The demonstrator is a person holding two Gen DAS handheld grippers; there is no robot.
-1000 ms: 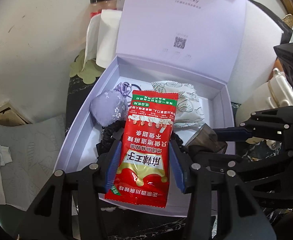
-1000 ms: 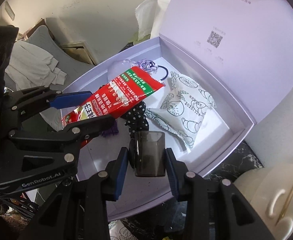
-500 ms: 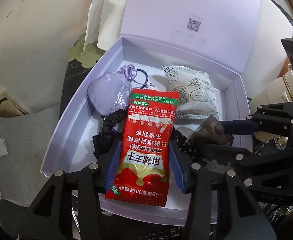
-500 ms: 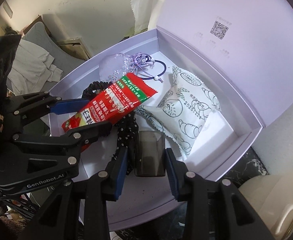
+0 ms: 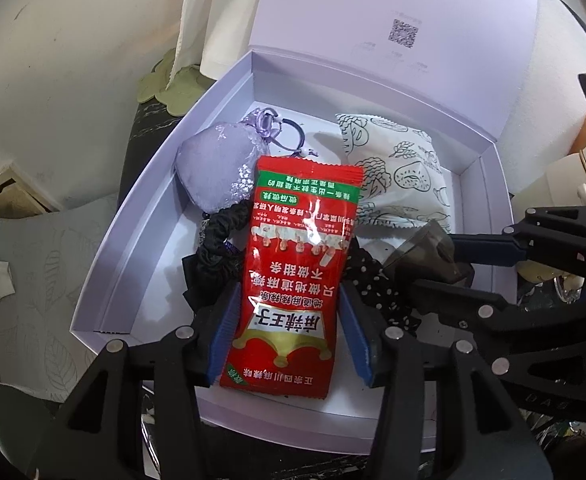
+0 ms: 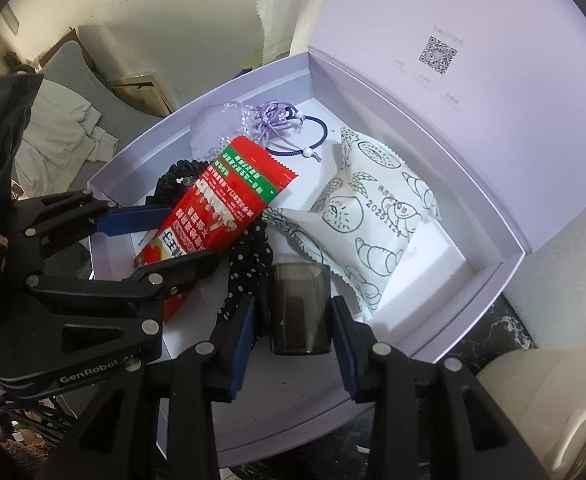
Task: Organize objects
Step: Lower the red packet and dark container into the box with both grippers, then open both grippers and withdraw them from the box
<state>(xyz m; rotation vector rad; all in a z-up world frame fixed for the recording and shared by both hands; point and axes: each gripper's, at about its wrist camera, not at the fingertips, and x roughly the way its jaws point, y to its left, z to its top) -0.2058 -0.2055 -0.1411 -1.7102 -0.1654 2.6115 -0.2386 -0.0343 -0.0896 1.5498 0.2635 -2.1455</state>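
My left gripper (image 5: 289, 332) is shut on a red snack packet (image 5: 297, 264) and holds it over the open lilac box (image 5: 133, 216). The packet also shows in the right wrist view (image 6: 217, 208), with the left gripper (image 6: 165, 236) around it. My right gripper (image 6: 293, 324) is shut on a small smoky-grey plastic cup (image 6: 299, 308), low inside the box (image 6: 489, 280); the cup also shows in the left wrist view (image 5: 425, 252). In the box lie a white printed snack pack (image 6: 377, 216), a lilac pouch (image 5: 213, 168), a black scrunchie (image 5: 217, 248), a dotted scrunchie (image 6: 249, 256) and a hair tie (image 6: 313, 136).
The box lid (image 5: 393, 20) stands upright at the back. A white paper roll (image 5: 213, 40) and green leaf coasters (image 5: 169, 84) sit behind the box. A cream container (image 6: 549, 412) stands at the right. Grey cloth (image 5: 25, 300) lies left of the box.
Both grippers have moved further in over the box with their loads, lower toward its floor. The box contents look larger and nearer. Both grips are unchanged.
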